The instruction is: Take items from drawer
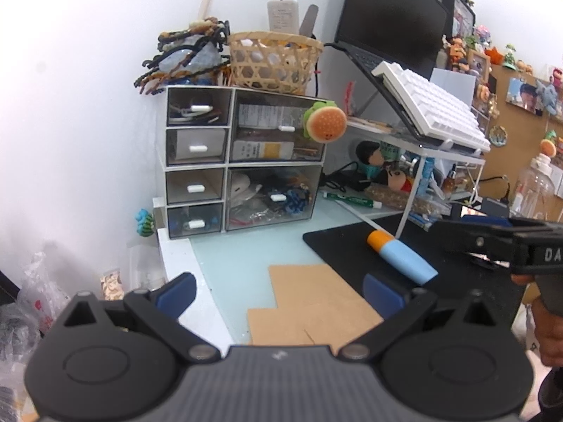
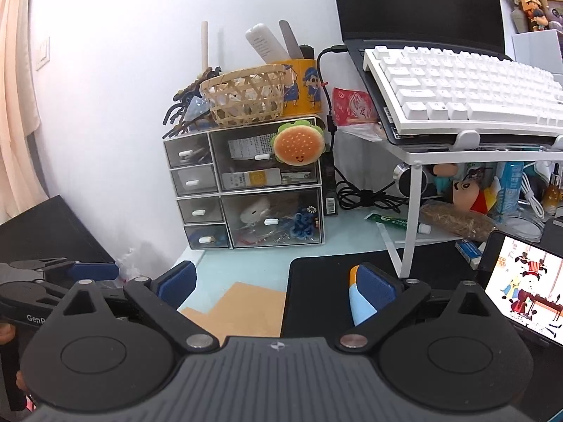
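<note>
A white drawer unit (image 1: 242, 161) (image 2: 246, 186) with several clear-fronted drawers stands at the desk's back left, every drawer pushed in. A burger plush (image 1: 325, 125) (image 2: 299, 144) hangs on its top right drawer. A light blue tube with an orange cap (image 1: 401, 256) (image 2: 359, 302) lies on the black mat (image 1: 345, 246). My left gripper (image 1: 279, 292) is open over the desk's front edge, nothing between its fingers. My right gripper (image 2: 278, 283) is open wide; the tube lies just inside its right finger, partly hidden by it.
A woven basket (image 1: 272, 61) and hair clips sit on top of the unit. A laptop and white keyboard (image 2: 468, 91) rest on a white stand. Brown cardboard (image 1: 309, 306) lies on the glass desk. A phone (image 2: 527, 288) leans at the right.
</note>
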A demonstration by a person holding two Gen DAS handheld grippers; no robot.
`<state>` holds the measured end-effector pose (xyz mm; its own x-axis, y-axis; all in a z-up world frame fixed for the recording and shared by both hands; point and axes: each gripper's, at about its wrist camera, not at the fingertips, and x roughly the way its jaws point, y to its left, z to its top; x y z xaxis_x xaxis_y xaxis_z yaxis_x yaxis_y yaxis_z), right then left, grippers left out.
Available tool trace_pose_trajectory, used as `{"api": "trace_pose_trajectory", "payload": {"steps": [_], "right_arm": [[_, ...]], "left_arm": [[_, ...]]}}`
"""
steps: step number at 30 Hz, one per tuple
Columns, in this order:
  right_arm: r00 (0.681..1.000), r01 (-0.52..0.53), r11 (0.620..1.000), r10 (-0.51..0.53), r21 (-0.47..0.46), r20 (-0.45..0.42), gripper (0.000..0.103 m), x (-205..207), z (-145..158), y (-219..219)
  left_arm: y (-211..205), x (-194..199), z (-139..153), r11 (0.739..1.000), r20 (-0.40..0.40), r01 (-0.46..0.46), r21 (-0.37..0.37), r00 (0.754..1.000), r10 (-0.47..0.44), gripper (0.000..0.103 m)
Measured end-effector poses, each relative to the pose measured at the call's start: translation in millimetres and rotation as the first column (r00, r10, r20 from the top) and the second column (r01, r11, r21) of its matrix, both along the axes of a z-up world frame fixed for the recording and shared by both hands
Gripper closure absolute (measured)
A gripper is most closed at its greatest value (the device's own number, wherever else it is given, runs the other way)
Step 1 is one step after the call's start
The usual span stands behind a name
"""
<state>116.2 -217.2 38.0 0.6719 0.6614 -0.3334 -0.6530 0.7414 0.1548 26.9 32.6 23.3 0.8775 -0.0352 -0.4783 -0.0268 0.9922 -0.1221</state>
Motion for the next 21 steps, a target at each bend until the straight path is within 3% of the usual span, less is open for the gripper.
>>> {"api": "trace_pose_trajectory", "payload": {"steps": [2,6,15,21], "right_arm": [[1.0,0.007,1.0,-0.007,0.013,0.002,0.003,-1,-2,-3],[0.999,0.037,0.999,-0.037,0.036,-0.011,0.003,-4,-8,-9],[0.998,0.057,0.997,-0.057,0.044,0.002,0.0,-16,-14,-16],[0.993,0.059,0.998,-0.055,0.034,-0.101,0.0,-7,-21,-18]], "left_arm": [[1,0,2,1.0,-0.004,0.005,-0.025,1.0,-0.005,0.0],[-6,-1,6,1.0,0.007,-0.008,0.017,1.0,0.008,0.0],[-19,7,4,1.0,-0.013,0.002,0.029,1.0,-0.002,0.0],[-20,9,-1,1.0,-0.024,-0.002,0.031,1.0,0.003,0.0]]}}
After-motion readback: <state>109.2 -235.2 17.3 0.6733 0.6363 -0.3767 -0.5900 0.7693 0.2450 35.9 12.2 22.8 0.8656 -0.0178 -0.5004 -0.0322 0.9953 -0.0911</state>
